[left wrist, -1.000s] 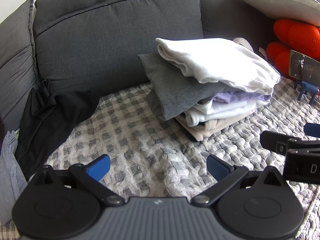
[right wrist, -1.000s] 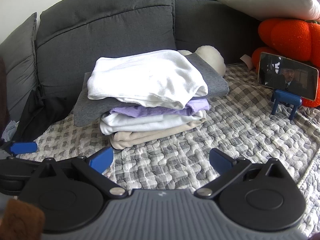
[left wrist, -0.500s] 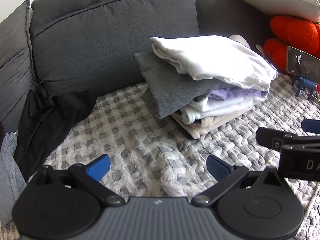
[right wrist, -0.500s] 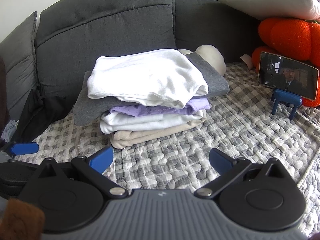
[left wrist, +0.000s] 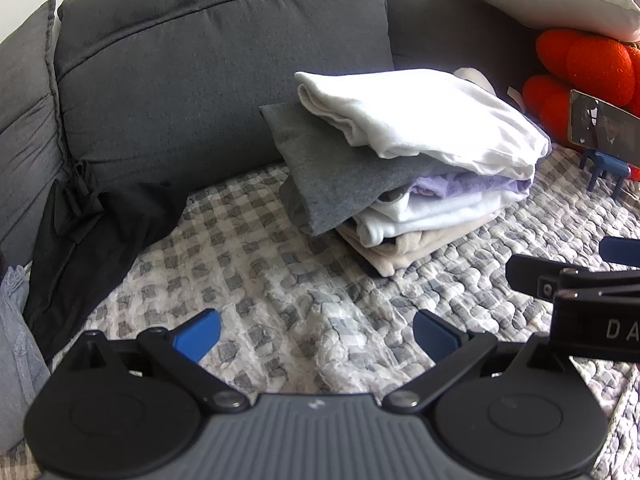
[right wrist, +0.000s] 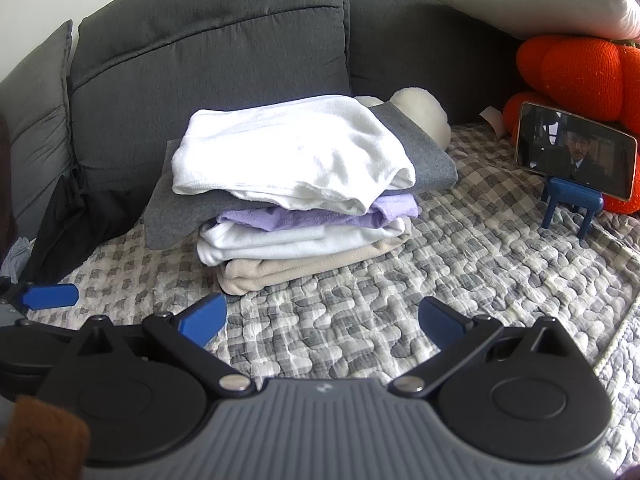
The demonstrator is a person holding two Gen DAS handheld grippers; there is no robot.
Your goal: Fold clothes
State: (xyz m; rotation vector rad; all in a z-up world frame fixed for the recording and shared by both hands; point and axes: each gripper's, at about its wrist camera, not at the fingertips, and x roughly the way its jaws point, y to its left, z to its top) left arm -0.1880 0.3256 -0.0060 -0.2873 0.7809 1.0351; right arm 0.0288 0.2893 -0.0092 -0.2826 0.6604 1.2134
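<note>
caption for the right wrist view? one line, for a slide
Open right gripper facing a stack of folded clothes, white garment on top, on a grey checked quilt.

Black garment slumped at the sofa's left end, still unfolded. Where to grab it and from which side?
Take the black garment at its bunched upper part, where the cloth gathers into ridges against the sofa backrest; those folds give the jaws something to pinch. The lower part lies flat on the checked quilt. Come in with the left gripper, open and nearest, from the quilt side.
</note>
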